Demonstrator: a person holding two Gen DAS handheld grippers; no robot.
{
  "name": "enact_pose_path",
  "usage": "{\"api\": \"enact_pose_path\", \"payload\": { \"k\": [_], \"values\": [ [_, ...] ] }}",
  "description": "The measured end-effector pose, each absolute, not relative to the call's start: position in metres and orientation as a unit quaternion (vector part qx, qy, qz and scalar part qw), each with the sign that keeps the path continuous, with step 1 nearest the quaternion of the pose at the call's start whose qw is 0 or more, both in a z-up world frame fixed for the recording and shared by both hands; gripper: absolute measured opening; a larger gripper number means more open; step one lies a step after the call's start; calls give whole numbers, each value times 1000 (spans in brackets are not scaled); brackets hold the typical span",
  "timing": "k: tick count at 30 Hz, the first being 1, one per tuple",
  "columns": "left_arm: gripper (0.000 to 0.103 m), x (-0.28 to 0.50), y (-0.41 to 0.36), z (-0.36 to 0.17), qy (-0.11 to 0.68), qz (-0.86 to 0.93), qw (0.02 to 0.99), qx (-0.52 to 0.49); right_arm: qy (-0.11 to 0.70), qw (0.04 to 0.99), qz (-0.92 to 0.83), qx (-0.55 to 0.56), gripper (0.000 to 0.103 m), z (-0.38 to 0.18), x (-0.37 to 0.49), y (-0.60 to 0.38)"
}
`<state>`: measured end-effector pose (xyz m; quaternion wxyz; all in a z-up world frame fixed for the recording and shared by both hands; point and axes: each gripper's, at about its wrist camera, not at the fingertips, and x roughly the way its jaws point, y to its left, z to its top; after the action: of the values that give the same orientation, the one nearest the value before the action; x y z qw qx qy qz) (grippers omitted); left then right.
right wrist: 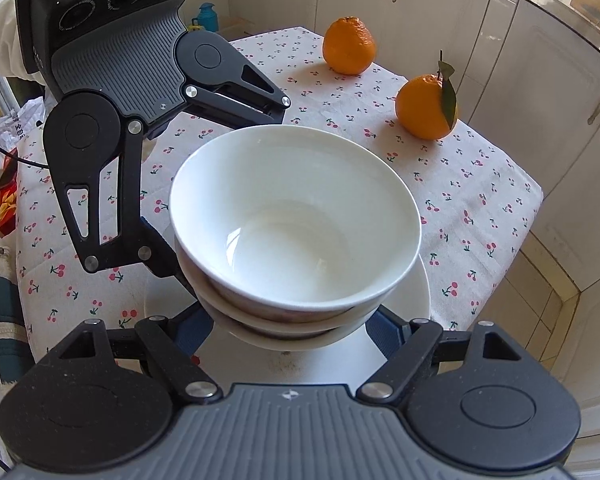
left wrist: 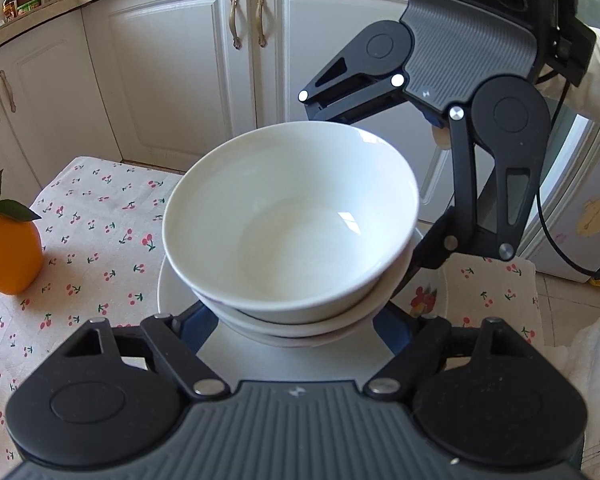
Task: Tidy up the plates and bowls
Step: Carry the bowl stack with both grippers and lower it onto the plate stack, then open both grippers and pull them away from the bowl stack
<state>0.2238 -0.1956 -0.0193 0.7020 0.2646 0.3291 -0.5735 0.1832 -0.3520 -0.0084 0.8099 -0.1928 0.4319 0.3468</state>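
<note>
A stack of white bowls [left wrist: 292, 220] sits on a white plate [left wrist: 172, 296] on the cherry-print tablecloth; the stack also shows in the right wrist view [right wrist: 296, 220], with the plate [right wrist: 420, 292] under it. My left gripper [left wrist: 292, 332] has its jaws spread wide around the lower bowls from the near side. My right gripper [right wrist: 292, 328] does the same from the opposite side. Each gripper shows in the other's view, the right one [left wrist: 380, 200] and the left one [right wrist: 220, 200]. The fingertips are hidden behind the bowls, so I cannot tell whether they press on them.
Two oranges [right wrist: 348, 46] [right wrist: 426, 106] stand on the cloth; one shows in the left wrist view [left wrist: 10, 256]. White cabinet doors [left wrist: 172, 72] run behind the table [left wrist: 84, 240]. A fridge [left wrist: 580, 208] stands to the right. The table edge [right wrist: 500, 248] is near.
</note>
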Motion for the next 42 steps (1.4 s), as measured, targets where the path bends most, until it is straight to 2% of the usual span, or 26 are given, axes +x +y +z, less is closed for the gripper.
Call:
{"api": "enact_pose_path", "payload": {
  "k": [13, 16, 18, 21, 24, 27, 29, 37, 42],
  "values": [
    [84, 217, -196, -20, 311, -572, 706, 279, 431, 814, 345, -180, 86, -10, 181, -355],
    [88, 218, -193, -19, 310, -571, 709, 275, 427, 817, 343, -179, 87, -9, 178, -356],
    [92, 217, -192, -19, 308, -568, 711, 277, 424, 820, 341, -177, 90, -8, 177, -356],
    [92, 214, -191, -19, 308, -565, 712, 281, 416, 828, 335, -172, 97, -5, 174, -358],
    [92, 209, -188, -17, 303, -558, 719, 281, 413, 833, 327, -168, 99, -2, 171, -358],
    [93, 203, -183, -11, 295, -549, 733, 273, 410, 839, 316, -170, 100, 1, 164, -356],
    [100, 198, -178, -6, 283, -539, 747, 268, 405, 845, 306, -171, 101, 5, 159, -354],
    [101, 169, -149, 14, 239, -477, 816, 222, 398, 873, 230, -164, 103, 15, 130, -341],
    [102, 146, -132, 20, 215, -429, 853, 205, 390, 894, 184, -123, 103, 24, 106, -335]
  ]
}}
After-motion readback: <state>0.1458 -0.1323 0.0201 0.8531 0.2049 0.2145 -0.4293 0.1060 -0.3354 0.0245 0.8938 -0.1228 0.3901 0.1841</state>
